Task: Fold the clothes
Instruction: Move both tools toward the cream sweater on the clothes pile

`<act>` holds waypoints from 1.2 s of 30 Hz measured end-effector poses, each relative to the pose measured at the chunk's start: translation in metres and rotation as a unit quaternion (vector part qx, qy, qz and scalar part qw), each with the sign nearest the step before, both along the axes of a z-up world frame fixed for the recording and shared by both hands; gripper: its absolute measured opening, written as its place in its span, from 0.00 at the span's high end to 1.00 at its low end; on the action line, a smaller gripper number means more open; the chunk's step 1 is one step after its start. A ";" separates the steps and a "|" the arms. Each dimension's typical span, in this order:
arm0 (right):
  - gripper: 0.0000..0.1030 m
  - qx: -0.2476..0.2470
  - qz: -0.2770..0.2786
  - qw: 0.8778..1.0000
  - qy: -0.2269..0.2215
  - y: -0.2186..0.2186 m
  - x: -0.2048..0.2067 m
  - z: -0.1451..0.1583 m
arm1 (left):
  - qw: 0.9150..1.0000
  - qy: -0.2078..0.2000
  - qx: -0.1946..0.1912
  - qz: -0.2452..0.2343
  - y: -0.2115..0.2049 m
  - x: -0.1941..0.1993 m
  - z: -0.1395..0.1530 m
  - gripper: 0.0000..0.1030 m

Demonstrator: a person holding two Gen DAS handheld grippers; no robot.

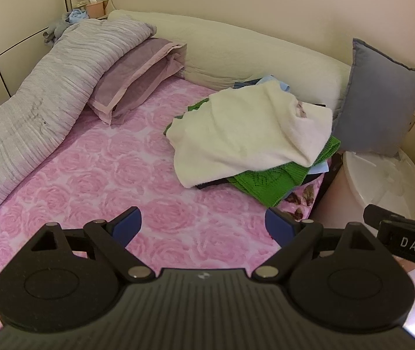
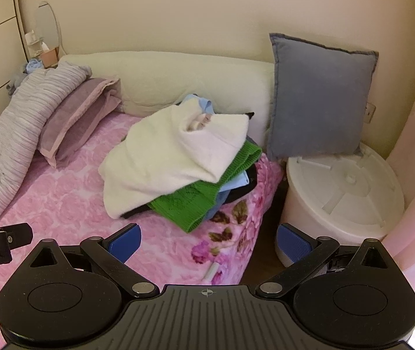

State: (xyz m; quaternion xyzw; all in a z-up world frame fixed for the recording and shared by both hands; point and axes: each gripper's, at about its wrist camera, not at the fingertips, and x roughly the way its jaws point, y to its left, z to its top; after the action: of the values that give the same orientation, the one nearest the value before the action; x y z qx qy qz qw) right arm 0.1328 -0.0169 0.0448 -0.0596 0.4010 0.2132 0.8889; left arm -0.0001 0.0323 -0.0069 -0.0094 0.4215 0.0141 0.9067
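Tools (image 1: 204, 224) (image 2: 209, 240) both spread wide, empty, short of heaped clothes (image 1: 248, 137); risk of snagging several layers together.

A pink rose-patterned bedspread (image 1: 96, 175) is being seen across the lower left of both views. A grey quilt (image 1: 32, 93) is lying rolled at upper left, with a mauve pillow (image 1: 137, 75) resting against it. A blue-grey cushion (image 2: 321, 99) is leaning upright at upper right, touching a white tub (image 2: 341, 192) below it.
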 end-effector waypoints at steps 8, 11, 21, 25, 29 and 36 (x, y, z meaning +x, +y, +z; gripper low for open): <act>0.01 -0.005 0.006 1.000 -0.005 0.013 -0.004 0.000 | 1.000 0.002 -0.007 0.011 0.016 -0.002 -0.002 0.13; 0.01 -0.006 0.009 1.000 -0.006 0.017 -0.004 -0.001 | 1.000 0.004 -0.008 0.013 0.019 -0.001 -0.003 0.13; 0.01 -0.007 0.005 1.000 -0.008 0.026 -0.002 -0.002 | 1.000 0.006 -0.013 0.013 0.024 0.007 -0.001 0.13; 0.01 -0.007 0.003 1.000 -0.010 0.029 -0.002 -0.003 | 1.000 0.007 -0.016 0.010 0.029 0.009 -0.002 0.13; 0.01 -0.007 -0.002 1.000 -0.009 0.033 -0.002 -0.004 | 1.000 0.009 -0.019 0.007 0.035 0.014 -0.002 0.13; 0.01 -0.007 -0.009 1.000 -0.005 0.038 0.002 -0.007 | 1.000 0.018 -0.025 0.005 0.043 0.024 -0.005 0.12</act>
State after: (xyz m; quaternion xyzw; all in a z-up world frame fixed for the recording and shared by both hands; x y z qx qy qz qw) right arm 0.1349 0.0208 0.0379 -0.0637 0.3985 0.2021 0.8923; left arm 0.0240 0.0755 -0.0120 -0.0339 0.4381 0.0081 0.8983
